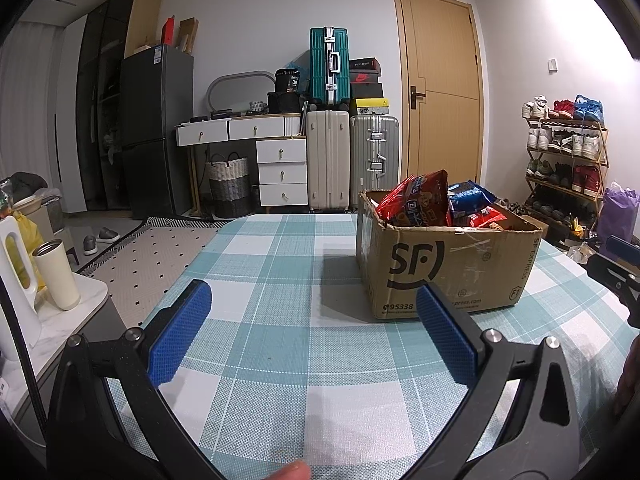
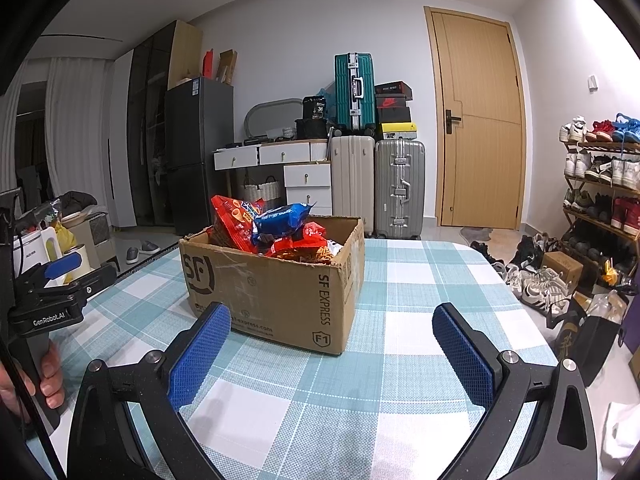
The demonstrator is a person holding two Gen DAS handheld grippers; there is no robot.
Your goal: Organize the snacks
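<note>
A brown SF Express cardboard box point(image 1: 448, 264) stands on the teal checked tablecloth point(image 1: 280, 264). It holds red snack bags point(image 1: 420, 200) and blue cookie packs point(image 1: 466, 196), piled above the rim. My left gripper point(image 1: 314, 320) is open and empty, over the cloth to the box's near left. In the right wrist view the box point(image 2: 272, 284) shows with a red bag point(image 2: 234, 224) and a blue pack point(image 2: 282, 218). My right gripper point(image 2: 332, 338) is open and empty, just in front of the box. The left gripper also shows in the right wrist view point(image 2: 60, 276).
A side table at the left carries a cream tumbler point(image 1: 56, 274) and a white appliance point(image 1: 14, 280). Beyond the table stand suitcases point(image 1: 352, 160), a white drawer unit point(image 1: 280, 172) and a door point(image 1: 444, 100). A shoe rack point(image 2: 600, 188) and loose shoes point(image 2: 536, 280) are at the right.
</note>
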